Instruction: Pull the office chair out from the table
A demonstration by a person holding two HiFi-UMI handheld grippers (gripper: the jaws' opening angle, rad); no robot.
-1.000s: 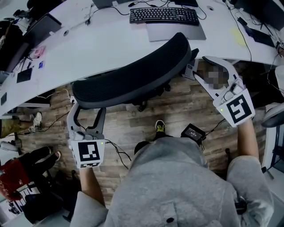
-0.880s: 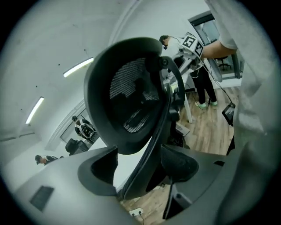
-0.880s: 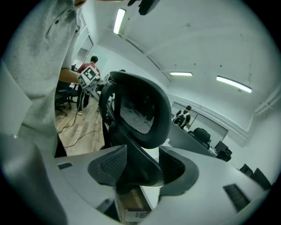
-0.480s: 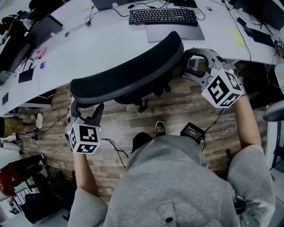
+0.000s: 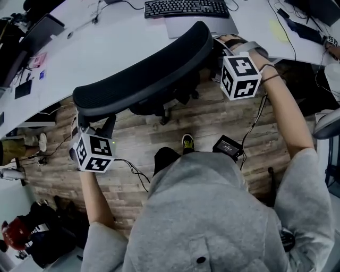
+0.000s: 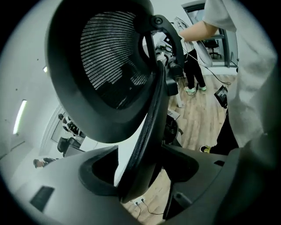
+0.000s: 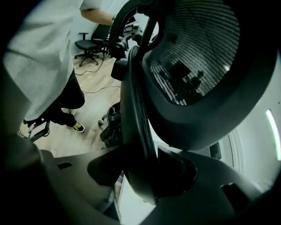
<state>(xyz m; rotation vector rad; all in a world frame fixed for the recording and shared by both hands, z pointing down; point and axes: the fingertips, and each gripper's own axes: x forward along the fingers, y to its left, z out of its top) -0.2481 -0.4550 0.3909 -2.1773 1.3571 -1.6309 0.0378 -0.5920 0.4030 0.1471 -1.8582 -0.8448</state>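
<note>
Straddling the left end of the office chair [image 5: 143,71] backrest with the left gripper [image 5: 94,121]: spread wide, lately opening, rim between the jaws with a gap showing on one side. Standing close up against the curved white table [image 5: 106,48], backrest slanting above the wooden floor [image 5: 175,119]. Straddling the right end likewise with the right gripper [image 5: 220,53]: spread wide, lately opening, rim between the jaws, not pinched.

The office chair [image 5: 143,74] stands on the floor [image 5: 133,139] at the near edge of the table [image 5: 106,50]. A keyboard [image 5: 183,7] lies on the table, beyond the chair. Nearer, a shoe [image 5: 188,142] rests on the floor, a small device [image 5: 227,147] just right of it.
</note>
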